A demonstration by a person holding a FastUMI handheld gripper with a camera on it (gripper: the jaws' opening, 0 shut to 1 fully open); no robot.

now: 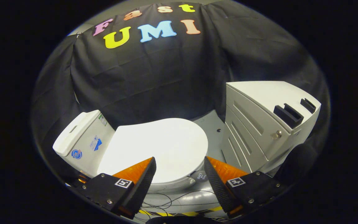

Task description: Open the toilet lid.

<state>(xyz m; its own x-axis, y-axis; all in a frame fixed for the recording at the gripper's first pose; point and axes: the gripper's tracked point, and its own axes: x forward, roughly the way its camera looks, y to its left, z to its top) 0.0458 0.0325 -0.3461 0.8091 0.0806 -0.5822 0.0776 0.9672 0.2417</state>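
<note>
A white toilet stands on the floor ahead of me, its tank point(81, 141) to the left. The lid point(157, 147) lies flat and shut over the bowl, its rounded front end pointing right. My gripper point(179, 163) hovers above the lid's near edge, open, with nothing between the two orange-and-black fingers point(141, 177). The left finger overlaps the lid's near side; the right finger sits just off the lid's front end. Neither finger touches the lid as far as I can see.
A white cabinet point(259, 124) with grooved drawer fronts, a small metal knob and black brackets on top stands right of the toilet. Thin cables point(169, 199) lie on the grey floor point(211, 126) below the bowl, near a yellow-black striped tape line.
</note>
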